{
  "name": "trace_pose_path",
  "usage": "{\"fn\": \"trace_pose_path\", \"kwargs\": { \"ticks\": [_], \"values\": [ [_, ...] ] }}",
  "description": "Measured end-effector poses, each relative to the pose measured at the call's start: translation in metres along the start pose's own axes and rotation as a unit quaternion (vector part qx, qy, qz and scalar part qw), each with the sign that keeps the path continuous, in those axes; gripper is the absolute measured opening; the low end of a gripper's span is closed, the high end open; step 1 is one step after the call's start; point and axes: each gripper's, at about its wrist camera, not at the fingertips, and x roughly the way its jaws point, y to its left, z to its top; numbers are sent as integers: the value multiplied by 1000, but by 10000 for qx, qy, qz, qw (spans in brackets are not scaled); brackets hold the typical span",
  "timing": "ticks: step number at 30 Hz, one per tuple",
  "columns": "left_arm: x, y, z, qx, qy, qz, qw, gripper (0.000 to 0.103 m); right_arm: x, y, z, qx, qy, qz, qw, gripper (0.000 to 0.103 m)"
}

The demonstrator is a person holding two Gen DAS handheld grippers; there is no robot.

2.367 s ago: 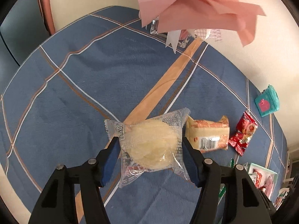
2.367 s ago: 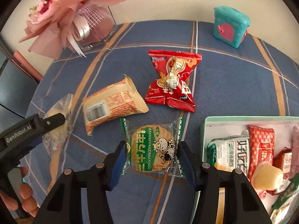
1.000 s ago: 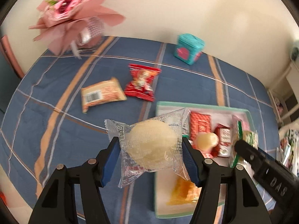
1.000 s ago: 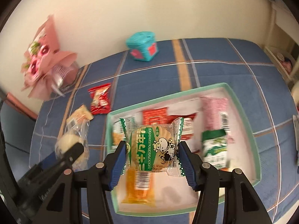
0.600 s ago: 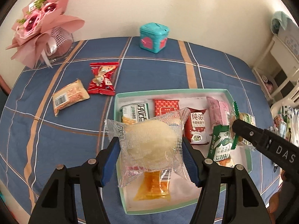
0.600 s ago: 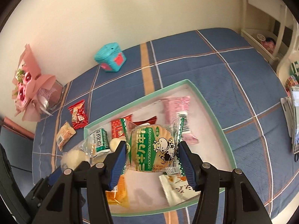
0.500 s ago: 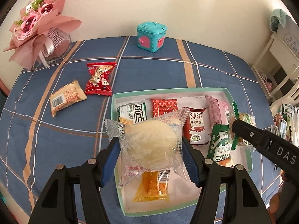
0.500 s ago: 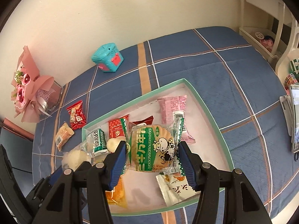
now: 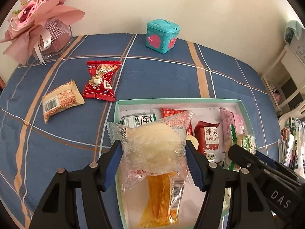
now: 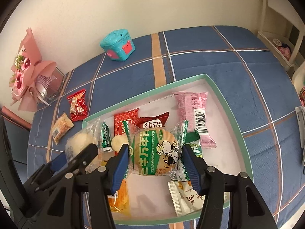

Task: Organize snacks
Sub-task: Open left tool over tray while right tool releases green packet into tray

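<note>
Held over the near left part of the tray [image 9: 171,101]: clear-wrapped round cake [image 9: 154,145], clenched crosswise in the left tongs [image 9: 153,159], blue pads pressing the film at both sides of the pale disc. Held over the tray's middle: green-and-white cow-print biscuit pack [image 10: 155,152], grasped likewise by the right tongs [image 10: 153,161], pads on the crimped film beside the round biscuit. Handling, as judged: both light, puffed with air, film slick and crinkly; contents soft or crumbly, liable to crush under a hard squeeze, so best taken across the wrapper's width at the product's edge, never on the serrated end seals, which would slip. Tray: shallow, rectangular, mint-green rim, white floor, card-like; bare patch at its near right. Already inside: orange glossy packet [image 9: 160,200], dark red pillow pack [image 9: 208,139], pink ribbed sachet [image 10: 192,105], white sachet [image 10: 183,196], red patterned pack [image 10: 124,122]. Still out on the desk [image 9: 57,133], far left of the tray: red twist-end candy bag [image 9: 101,80] and tan foil wafer pack [image 9: 61,100], just beside each other. Surface: blue plaid cloth, woven, faintly creased. Background: teal toy chest [image 9: 162,36], hard plastic; pink paper bouquet [image 9: 36,17].
</note>
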Motion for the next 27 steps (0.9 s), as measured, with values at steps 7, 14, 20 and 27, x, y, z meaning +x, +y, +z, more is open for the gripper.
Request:
{"fn": "trace_pose_path", "kwargs": {
  "ticks": [7,14,20,27],
  "values": [
    [13,5,3,-181,107,-211,9996,67,7,2,2,18,63,-20,10000,61],
    [17,5,3,-266,208,-319,9989,72,10,-2,2,168,114,33,9998,61],
    [17,8,3,-394,277,-412,9980,72,10,-6,3,287,161,135,9994,61],
    [11,8,2,-463,352,-550,9968,73,6,-7,4,356,181,119,9991,66]
  ]
}}
